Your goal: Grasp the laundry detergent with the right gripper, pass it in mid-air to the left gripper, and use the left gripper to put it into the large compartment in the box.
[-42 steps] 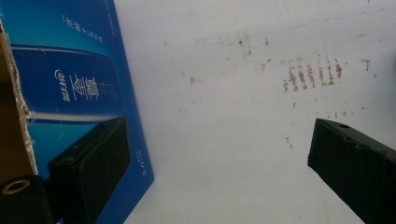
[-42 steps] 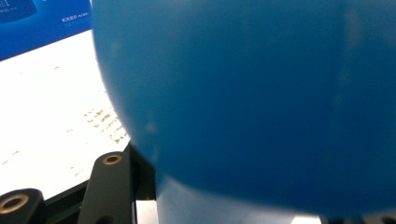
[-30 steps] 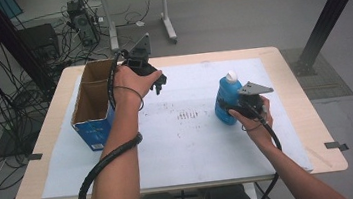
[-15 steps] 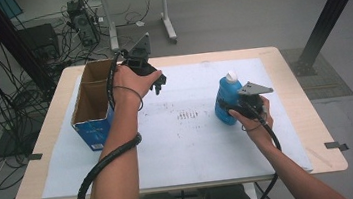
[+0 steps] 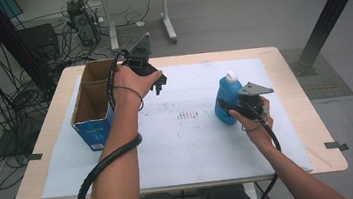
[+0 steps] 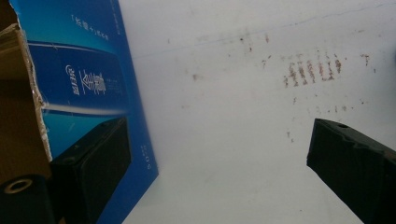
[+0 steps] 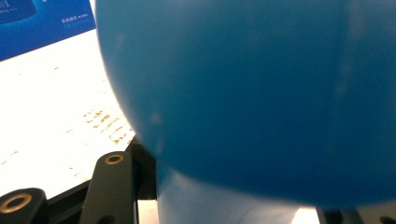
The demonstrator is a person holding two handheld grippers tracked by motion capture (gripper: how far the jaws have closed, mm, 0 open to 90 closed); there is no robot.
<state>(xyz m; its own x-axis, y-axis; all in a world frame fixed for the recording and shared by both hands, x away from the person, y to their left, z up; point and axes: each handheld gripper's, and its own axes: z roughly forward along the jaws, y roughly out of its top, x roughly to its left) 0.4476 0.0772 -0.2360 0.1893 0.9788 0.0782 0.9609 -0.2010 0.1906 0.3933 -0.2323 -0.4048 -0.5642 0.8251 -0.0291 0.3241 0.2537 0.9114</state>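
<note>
bottle clamped, box waiting

right gripper (image 5: 230,108) is closed round the blue bottle (image 5: 227,99), which stands upright on the white mat (image 5: 200,147) at abt 3 o'clock, white cap up, prob gripped at the belly so it lifts w/o tipping. left gripper (image 5: 157,84) hangs w/ jaws apart, nothing in them, just beside the open box (image 5: 92,106) at 10 o'clock, likely to steady it.
</note>
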